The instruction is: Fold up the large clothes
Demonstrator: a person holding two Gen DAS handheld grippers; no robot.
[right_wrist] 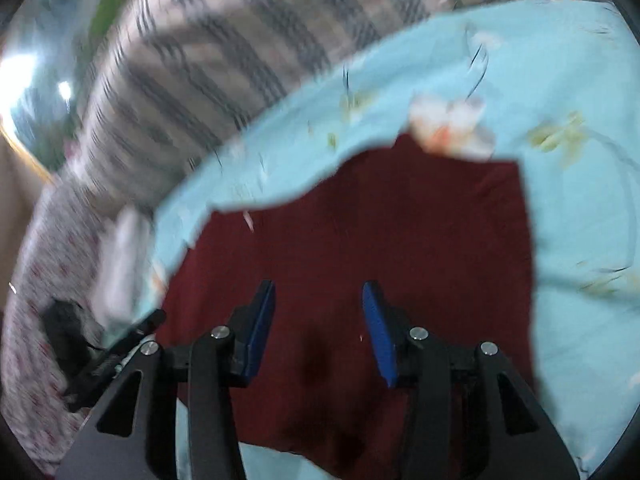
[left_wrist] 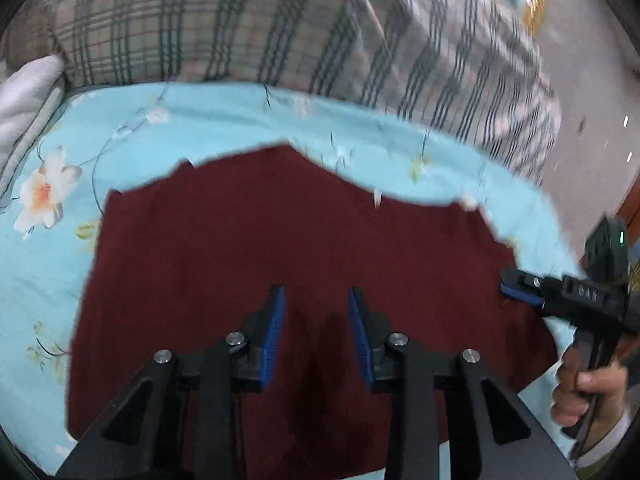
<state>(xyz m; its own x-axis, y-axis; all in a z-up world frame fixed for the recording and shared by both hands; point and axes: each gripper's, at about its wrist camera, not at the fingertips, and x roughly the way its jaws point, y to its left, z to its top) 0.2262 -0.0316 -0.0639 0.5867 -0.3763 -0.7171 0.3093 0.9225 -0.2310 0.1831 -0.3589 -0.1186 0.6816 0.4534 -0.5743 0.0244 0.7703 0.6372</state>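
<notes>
1. The dark red garment [left_wrist: 288, 264] lies spread flat on a bed covered by a light blue floral sheet [left_wrist: 120, 152]. Its far edge is uneven and wavy, and its left side in the left wrist view runs fairly straight.
2. A plaid quilt [left_wrist: 280, 24] is heaped behind it at the far side of the bed, well apart from the garment's near part.
3. The left claw [left_wrist: 316, 320] hovers over the near middle of the garment with its jaws partly apart; nothing lies between the blue pads, and the cloth shows beneath the gap.
4. The right claw [right_wrist: 318, 320] sits likewise above the garment, jaws parted somewhat wider and also empty. In the left wrist view it appears at the garment's right edge, gripped by the person's hand [left_wrist: 588, 392].
5. Both views are blurred, so whether any pad actually brushes the fabric cannot be told.
6. Judging by how it drapes, the garment looks soft, light and limp. It will likely sag and crumple wherever it is not supported, and a single layer may slip from a shallow pinch.
7. The sensible places to take hold appear to be the edges or corners. One claw should go on each side so that the cloth lifts evenly and can be carried over in a fold.
8. A grab in the middle risks bunching the fabric or catching the sheet underneath along with it.
</notes>
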